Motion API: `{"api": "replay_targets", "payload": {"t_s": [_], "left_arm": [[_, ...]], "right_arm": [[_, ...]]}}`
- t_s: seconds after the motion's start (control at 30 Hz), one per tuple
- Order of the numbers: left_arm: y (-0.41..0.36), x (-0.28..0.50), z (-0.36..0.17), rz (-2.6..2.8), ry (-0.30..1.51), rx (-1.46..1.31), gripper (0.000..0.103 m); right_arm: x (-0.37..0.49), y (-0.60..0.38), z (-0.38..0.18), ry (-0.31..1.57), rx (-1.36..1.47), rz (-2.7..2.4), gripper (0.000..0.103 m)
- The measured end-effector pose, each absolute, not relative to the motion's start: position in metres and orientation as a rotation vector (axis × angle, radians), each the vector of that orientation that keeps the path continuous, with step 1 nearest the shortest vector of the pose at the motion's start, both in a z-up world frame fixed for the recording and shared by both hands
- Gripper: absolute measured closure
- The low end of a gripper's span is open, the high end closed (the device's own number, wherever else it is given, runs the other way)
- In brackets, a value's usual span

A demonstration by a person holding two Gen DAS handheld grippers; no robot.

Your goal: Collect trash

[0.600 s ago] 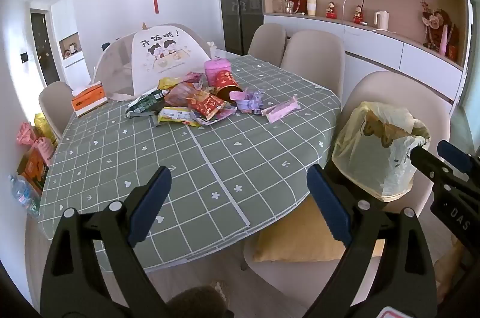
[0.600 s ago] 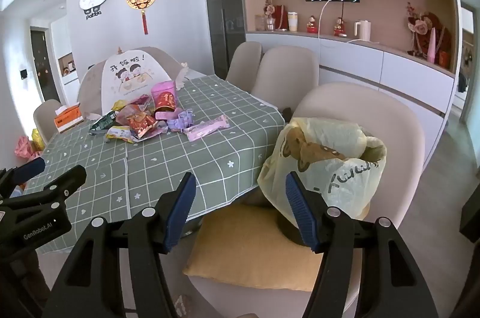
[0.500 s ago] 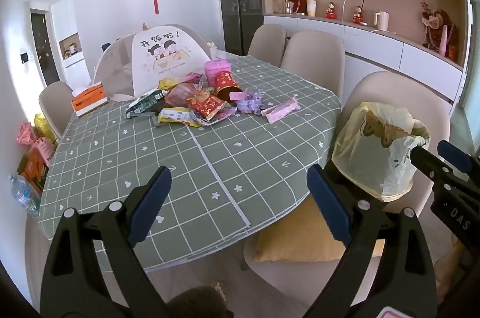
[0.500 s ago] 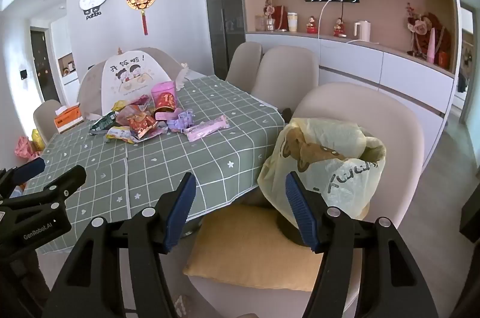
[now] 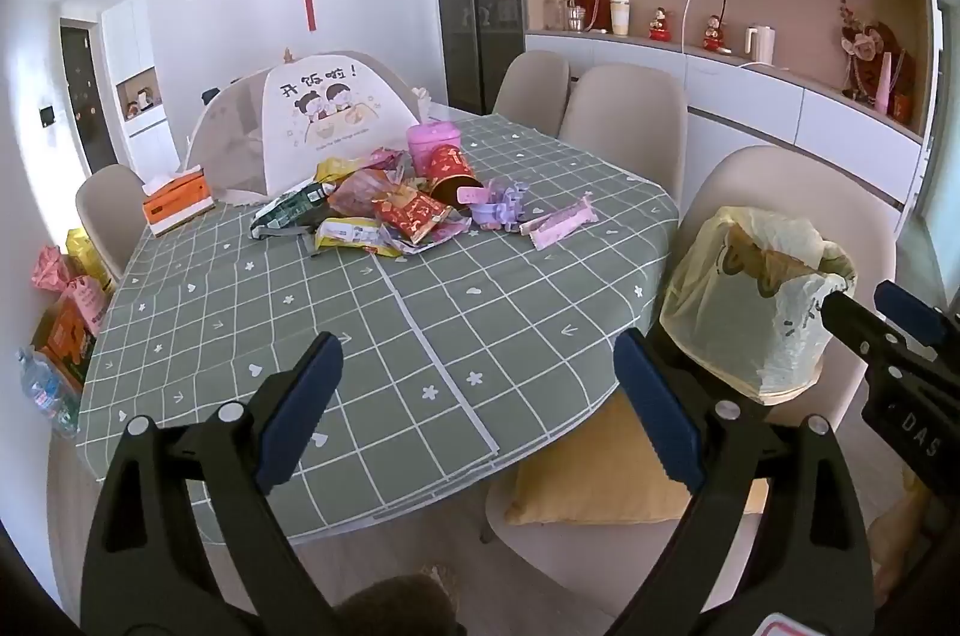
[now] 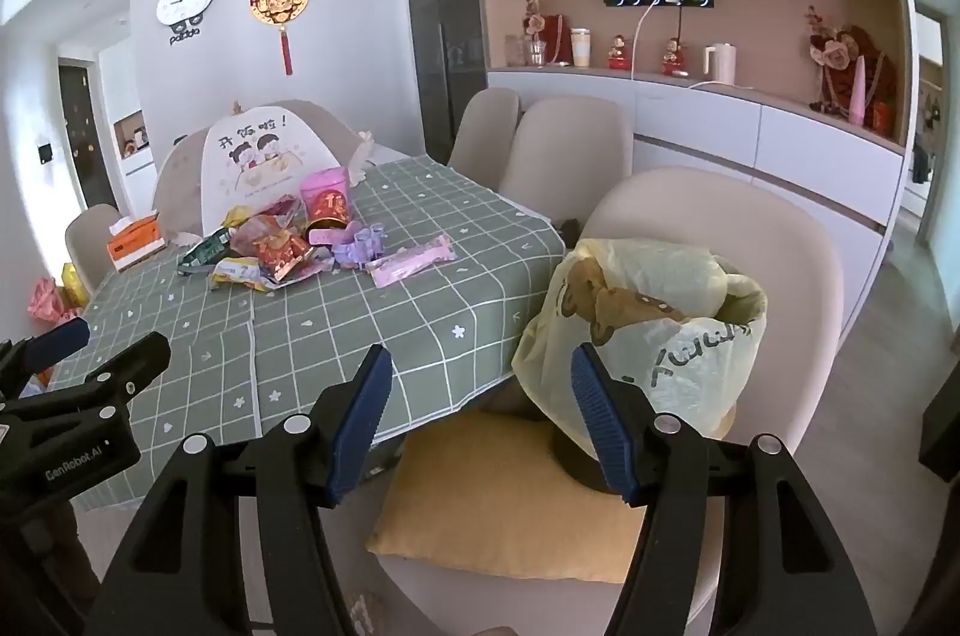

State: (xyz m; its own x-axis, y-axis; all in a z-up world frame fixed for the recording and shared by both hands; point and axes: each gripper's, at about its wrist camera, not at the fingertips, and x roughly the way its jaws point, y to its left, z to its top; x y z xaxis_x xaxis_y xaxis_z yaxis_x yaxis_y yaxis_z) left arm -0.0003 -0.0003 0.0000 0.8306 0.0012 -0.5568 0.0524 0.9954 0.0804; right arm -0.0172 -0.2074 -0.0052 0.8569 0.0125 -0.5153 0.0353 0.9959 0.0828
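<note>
A heap of snack wrappers point(image 5: 384, 216) point(image 6: 264, 252) lies at the far middle of the green checked tablecloth point(image 5: 372, 330) point(image 6: 360, 312), with a pink bar wrapper point(image 5: 558, 222) point(image 6: 414, 261) and a red can point(image 5: 450, 168) beside it. A bin lined with a yellow bag point(image 5: 756, 294) point(image 6: 648, 324) stands on the near chair's seat. My left gripper point(image 5: 480, 414) hangs open over the table's near edge. My right gripper point(image 6: 480, 420) is open too, just left of the bag. Both hold nothing, far from the wrappers.
A mesh food cover point(image 5: 312, 126) and an orange tissue box point(image 5: 177, 204) stand behind the heap. Beige chairs point(image 5: 624, 120) ring the table; a yellow cushion point(image 6: 510, 510) lies on the near one. Bags and a bottle point(image 5: 48, 390) sit on the floor at left.
</note>
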Motion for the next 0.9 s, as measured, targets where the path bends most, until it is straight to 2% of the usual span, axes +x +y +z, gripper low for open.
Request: {"api": "replay_targets", "payload": {"t_s": [0.9], "left_arm": [[-0.015, -0.002, 0.005, -0.031, 0.589, 0.095, 0.016]], "right_arm": [[-0.017, -0.208, -0.006, 0.540, 0.093, -0.014, 0.044]]}}
